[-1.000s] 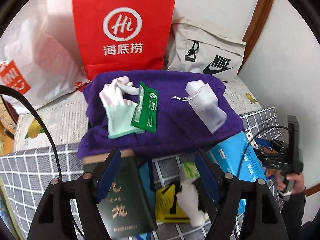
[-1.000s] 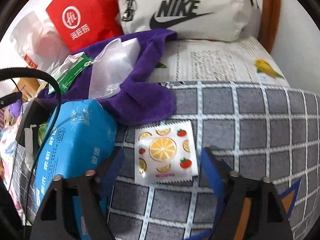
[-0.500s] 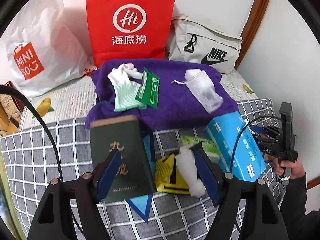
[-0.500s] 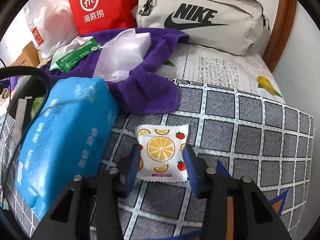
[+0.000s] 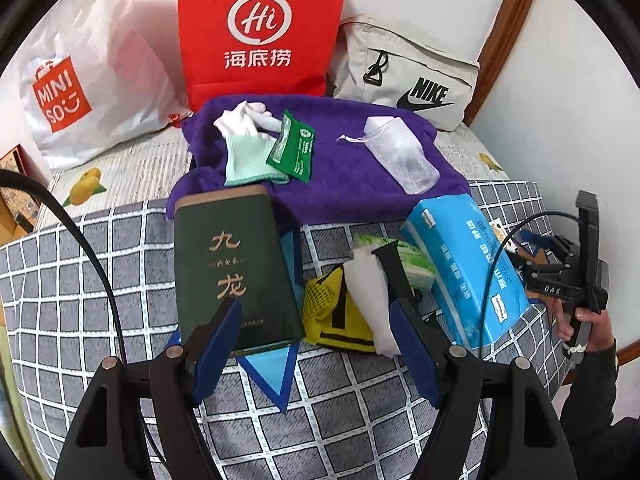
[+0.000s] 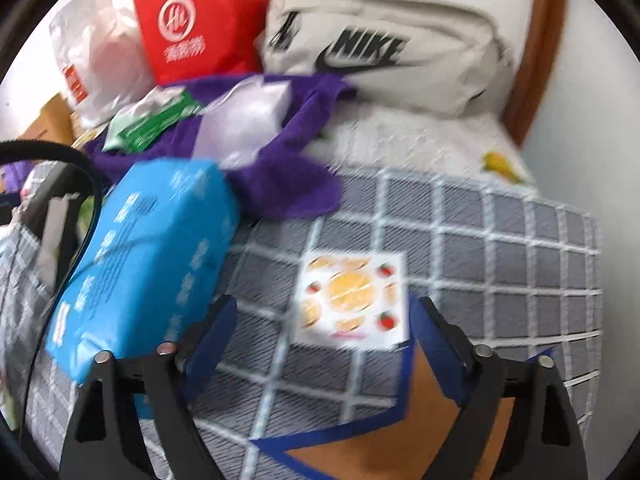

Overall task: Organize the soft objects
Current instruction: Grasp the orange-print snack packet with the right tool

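A purple towel (image 5: 344, 184) lies at the back with a white and mint glove (image 5: 244, 148), a green sachet (image 5: 296, 152) and a sheer drawstring pouch (image 5: 404, 156) on it. In front lie a dark green book (image 5: 232, 264), a yellow mesh item (image 5: 332, 312), a white sock-like piece (image 5: 372, 292), a green tissue pack (image 5: 412, 264) and a blue tissue pack (image 5: 468, 268). My left gripper (image 5: 316, 336) is open and empty above them. My right gripper (image 6: 324, 340) is open around a fruit-print sachet (image 6: 352, 300); the blue pack (image 6: 140, 252) is to its left.
A grey checked cloth (image 5: 80, 272) covers the surface. A red Hi bag (image 5: 260, 28), a white Miniso bag (image 5: 72, 84) and a beige Nike pouch (image 5: 408, 76) stand along the back wall. The table edge shows by the right gripper (image 6: 440, 432).
My left gripper has pulled back and up, showing more of the table. My right gripper narrowed around the fruit sachet, then opened wide again and shifted; its view is now blurred.
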Demonstrator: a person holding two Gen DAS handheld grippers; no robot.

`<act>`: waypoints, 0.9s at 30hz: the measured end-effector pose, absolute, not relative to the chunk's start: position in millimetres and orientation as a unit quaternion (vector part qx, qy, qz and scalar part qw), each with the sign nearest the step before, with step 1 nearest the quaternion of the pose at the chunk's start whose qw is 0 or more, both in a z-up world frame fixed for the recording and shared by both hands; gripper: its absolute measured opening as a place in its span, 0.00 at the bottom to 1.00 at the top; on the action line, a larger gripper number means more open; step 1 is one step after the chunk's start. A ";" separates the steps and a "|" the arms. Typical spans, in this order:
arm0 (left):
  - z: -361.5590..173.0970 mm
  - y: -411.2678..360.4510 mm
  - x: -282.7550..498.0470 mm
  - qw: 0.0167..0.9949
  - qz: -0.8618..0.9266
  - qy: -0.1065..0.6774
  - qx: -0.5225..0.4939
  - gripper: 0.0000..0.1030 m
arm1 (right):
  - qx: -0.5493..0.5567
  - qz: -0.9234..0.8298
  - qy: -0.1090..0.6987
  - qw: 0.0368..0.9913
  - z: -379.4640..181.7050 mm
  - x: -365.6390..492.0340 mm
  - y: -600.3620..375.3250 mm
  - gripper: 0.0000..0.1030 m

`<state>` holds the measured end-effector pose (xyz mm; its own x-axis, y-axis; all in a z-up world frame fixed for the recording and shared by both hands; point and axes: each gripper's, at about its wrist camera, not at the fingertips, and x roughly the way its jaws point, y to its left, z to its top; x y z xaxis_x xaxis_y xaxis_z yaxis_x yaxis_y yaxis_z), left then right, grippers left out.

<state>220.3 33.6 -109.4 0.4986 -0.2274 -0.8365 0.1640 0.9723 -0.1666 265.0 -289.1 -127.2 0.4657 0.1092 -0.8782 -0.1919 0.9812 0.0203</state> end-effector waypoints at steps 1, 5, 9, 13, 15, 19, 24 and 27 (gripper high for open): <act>-110.5 34.3 219.7 0.864 -0.113 0.489 -0.034 0.72 | -0.037 0.084 0.513 0.853 -128.9 267.2 -291.3 0.86; -114.2 36.0 219.1 0.862 -0.110 0.494 -0.042 0.72 | -0.013 0.077 0.538 0.839 -152.5 279.8 -297.7 0.86; -114.0 34.8 217.7 0.862 -0.111 0.494 -0.038 0.72 | -0.024 0.072 0.522 0.849 -155.8 278.5 -292.9 0.78; -113.1 37.0 217.3 0.863 -0.109 0.492 -0.037 0.72 | -0.020 0.088 0.516 0.852 -149.6 274.7 -289.9 0.39; -115.7 38.2 218.7 0.861 -0.109 0.495 -0.043 0.72 | -0.025 0.088 0.517 0.851 -148.3 272.0 -289.0 0.38; -121.2 37.0 218.0 0.858 -0.113 0.499 -0.046 0.72 | -0.009 0.103 0.518 0.849 -138.8 263.9 -289.6 0.15; -126.8 33.9 214.9 0.856 -0.125 0.500 -0.044 0.72 | -0.018 0.103 0.532 0.840 -136.3 261.2 -285.8 0.15; -126.7 30.3 213.6 0.858 -0.126 0.497 -0.036 0.72 | -0.008 0.101 0.528 0.843 -137.9 260.2 -288.3 0.13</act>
<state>213.6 30.3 -126.7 0.4748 -0.2518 -0.8433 0.1794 0.9658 -0.1873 260.2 -288.3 -137.9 0.4211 0.1616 -0.8925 -0.1786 0.9795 0.0931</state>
